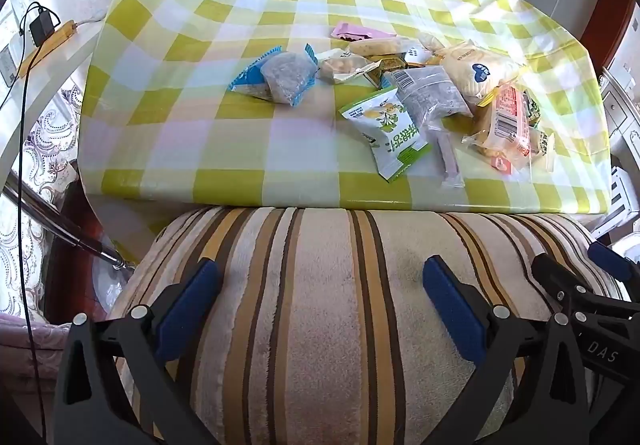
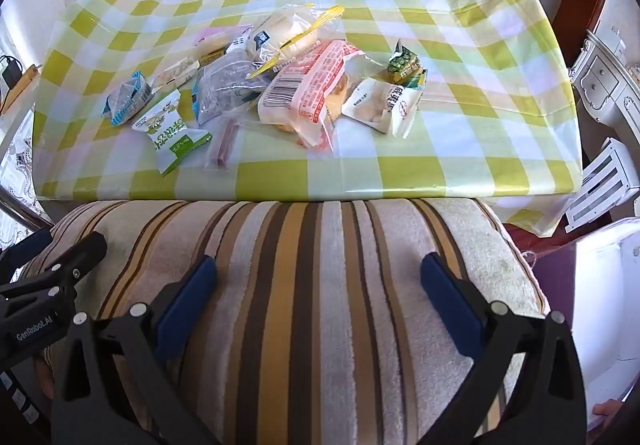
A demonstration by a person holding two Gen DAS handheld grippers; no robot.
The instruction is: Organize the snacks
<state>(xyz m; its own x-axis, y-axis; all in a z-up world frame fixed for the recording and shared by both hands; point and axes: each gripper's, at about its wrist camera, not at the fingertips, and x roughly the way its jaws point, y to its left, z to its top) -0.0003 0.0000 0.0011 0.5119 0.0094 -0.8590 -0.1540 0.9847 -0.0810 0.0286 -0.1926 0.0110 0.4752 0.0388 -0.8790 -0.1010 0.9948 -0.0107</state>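
Observation:
A loose pile of snack packets lies on the green-checked tablecloth point(image 1: 192, 93). It includes a blue-edged packet point(image 1: 280, 77), a green and white packet point(image 1: 390, 131), a clear grey packet point(image 1: 430, 91), a red-printed bread bag point(image 1: 506, 117) and a pink packet point(image 1: 356, 31). In the right wrist view the red-printed bag point(image 2: 316, 85), the green and white packet point(image 2: 170, 129) and a white packet point(image 2: 382, 103) show. My left gripper point(image 1: 320, 277) and right gripper point(image 2: 318, 275) are open and empty, held over a striped cushion, short of the table.
A striped cushion point(image 1: 320, 305) lies between the grippers and the table's near edge. A power strip with a plug point(image 1: 44, 33) sits at far left. White cabinets point(image 2: 604, 85) stand at right. A white box point(image 2: 600, 285) is at lower right.

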